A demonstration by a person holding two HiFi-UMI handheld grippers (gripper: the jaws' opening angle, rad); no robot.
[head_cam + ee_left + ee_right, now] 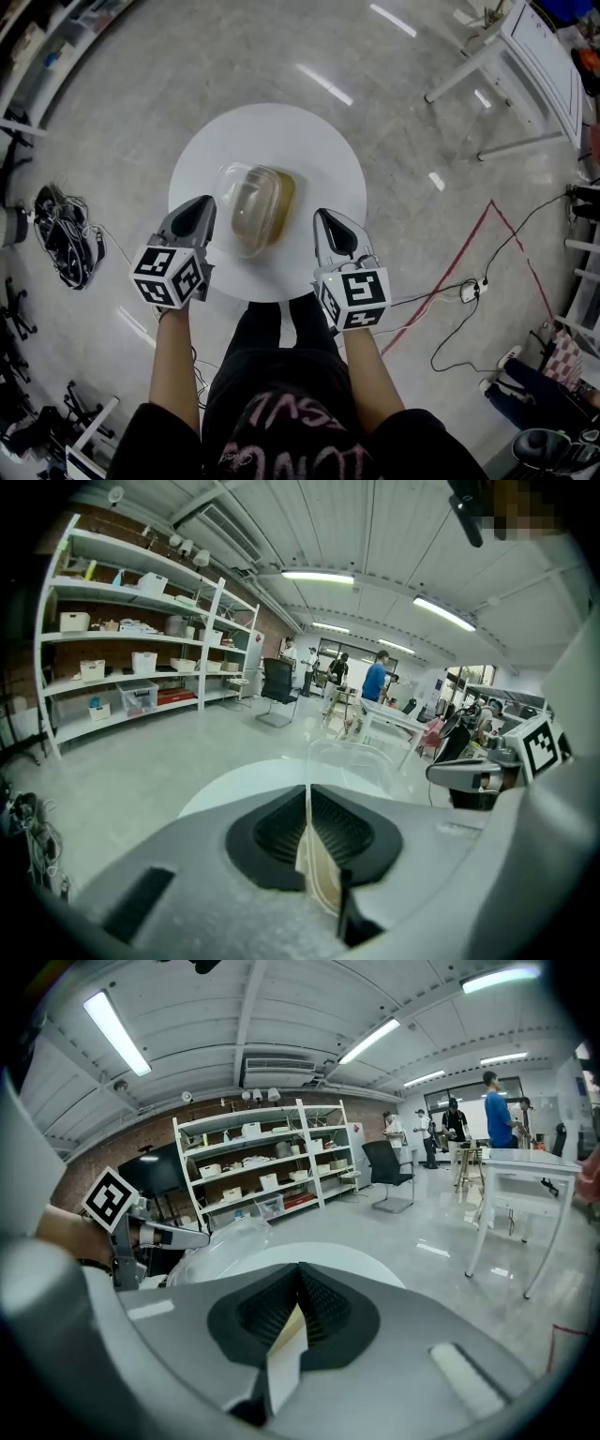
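Clear container (255, 208) centred on table (281, 131) between closed left tongs (200, 211), right tongs (325, 223).

floor (234, 56): glossy grey | brick wall (150, 1133) behind white shelves (272, 1162) | ceiling strip lights (117, 1033) on

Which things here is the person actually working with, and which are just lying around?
In hand: clear lidded container, round white table, left gripper, right gripper, both shut.
Lying about: cable bundle, white desk, power strip, shelving.
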